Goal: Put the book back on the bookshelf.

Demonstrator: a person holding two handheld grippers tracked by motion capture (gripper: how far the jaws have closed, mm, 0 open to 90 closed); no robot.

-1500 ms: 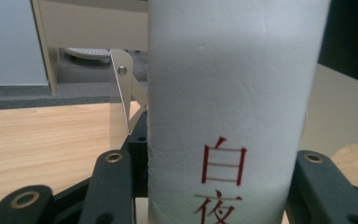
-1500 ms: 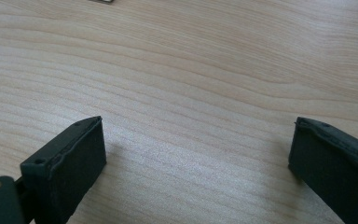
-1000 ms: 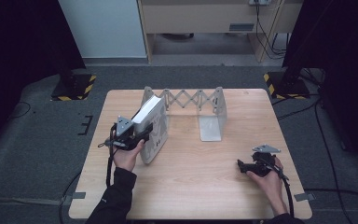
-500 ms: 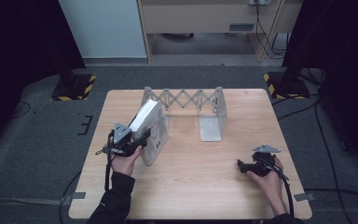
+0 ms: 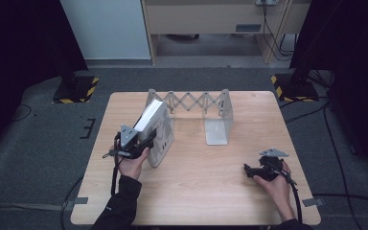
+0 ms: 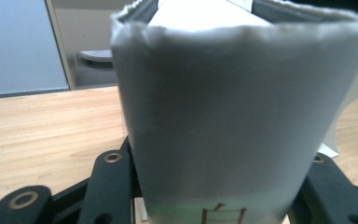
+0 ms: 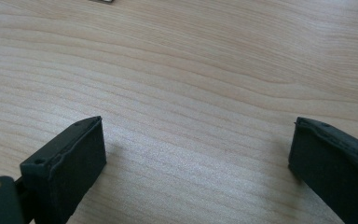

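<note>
A thick white book [image 5: 155,127] stands tilted on the wooden table [image 5: 196,196], its top leaning left, by the left end of a grey accordion book rack [image 5: 196,101]. My left gripper [image 5: 146,141] is shut on the book from the left. In the left gripper view the pale spine [image 6: 233,116] sits between both black jaws. My right gripper [image 5: 248,170] rests low at the table's right front. Its jaws stand wide apart over bare wood [image 7: 196,140], with nothing between them.
The rack's right end plate [image 5: 218,127] stands upright mid-table with a flat foot toward me. Cables trail from both grippers off the front edge. Black stands with striped bases [image 5: 74,91] [image 5: 294,86] sit on the floor behind the table.
The book in my left gripper has tipped a little further over to the left, with the hand shifting slightly. The right gripper has stayed where it was.
</note>
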